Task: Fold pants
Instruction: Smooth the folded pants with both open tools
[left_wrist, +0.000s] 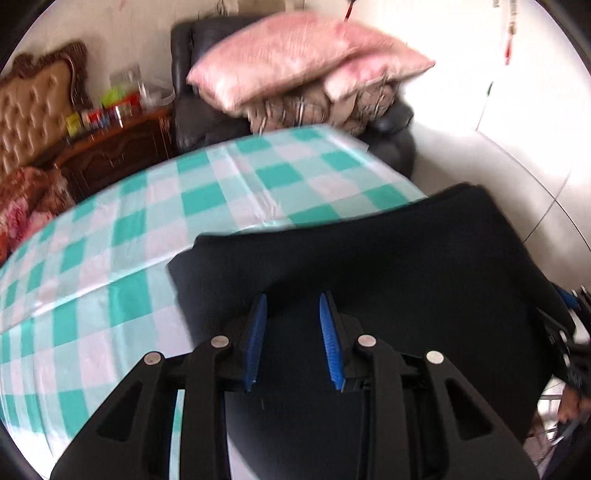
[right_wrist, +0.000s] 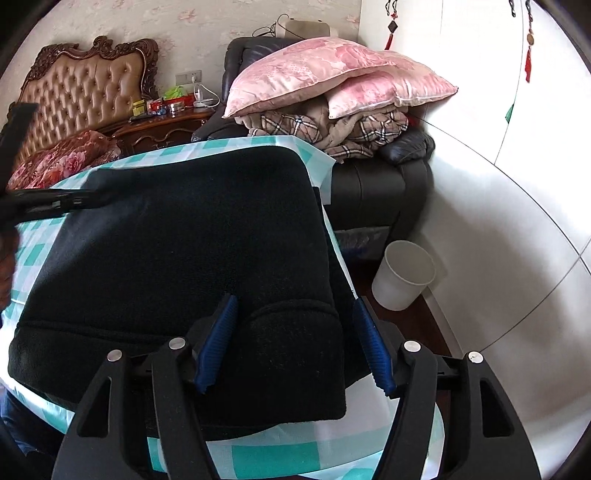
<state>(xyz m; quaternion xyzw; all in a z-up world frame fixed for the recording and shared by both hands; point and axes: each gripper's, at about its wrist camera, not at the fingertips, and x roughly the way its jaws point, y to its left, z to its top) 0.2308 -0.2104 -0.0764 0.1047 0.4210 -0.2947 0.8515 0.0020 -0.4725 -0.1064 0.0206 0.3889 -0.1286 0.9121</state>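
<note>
Right hand-held gripper (right_wrist: 291, 306) parted over black pants (right_wrist: 177, 240), no readable writing

Left wrist view motion-blurred throughout. Small coloured items on the dark wooden nightstand (left_wrist: 122, 144) at 10 o'clock unreadable. Folded black fleece pants (left_wrist: 388, 258) cut by frame edge at 4 o'clock.

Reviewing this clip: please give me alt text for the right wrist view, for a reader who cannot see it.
Folded black pants lie on a teal-and-white checked cloth, with the right gripper open above their near corner, its blue fingers clear of the fabric. Behind are pink pillows on a dark armchair and a white bin on the floor.
</note>
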